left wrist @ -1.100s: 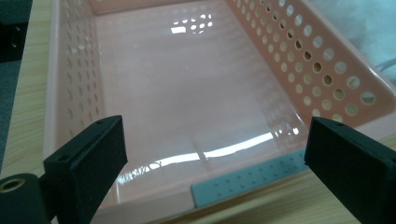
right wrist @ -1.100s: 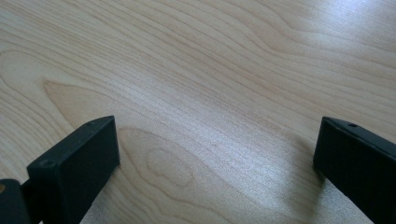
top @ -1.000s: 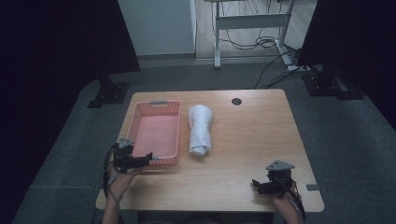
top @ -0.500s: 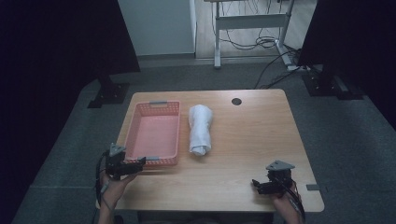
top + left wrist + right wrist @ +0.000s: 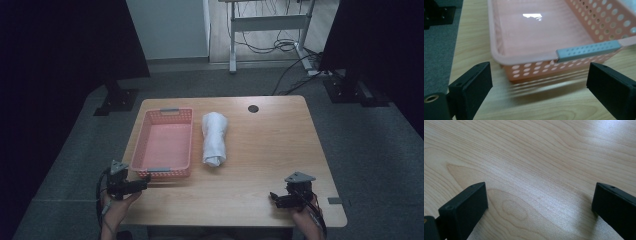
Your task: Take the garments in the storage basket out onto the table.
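- My left gripper (image 5: 142,184) has drawn back toward the table's near-left corner, jaws wide and empty
- Pink basket (image 5: 166,144) sits empty; rolled towel (image 5: 214,138) just beside it, untouched
- Right gripper (image 5: 276,199) open, empty

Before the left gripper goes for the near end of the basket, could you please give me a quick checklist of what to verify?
1. Left gripper jaws open, nothing between them: ok.
2. Left gripper faces the near wall of the pink basket, not touching it: ok.
3. Grey handle strip on the near rim is uncovered: ok.
4. Basket floor is free for loading: ok.
5. Rolled white towel lies beside the basket, apart from it: ok.
6. Right gripper open over bare table, away from the basket: ok.
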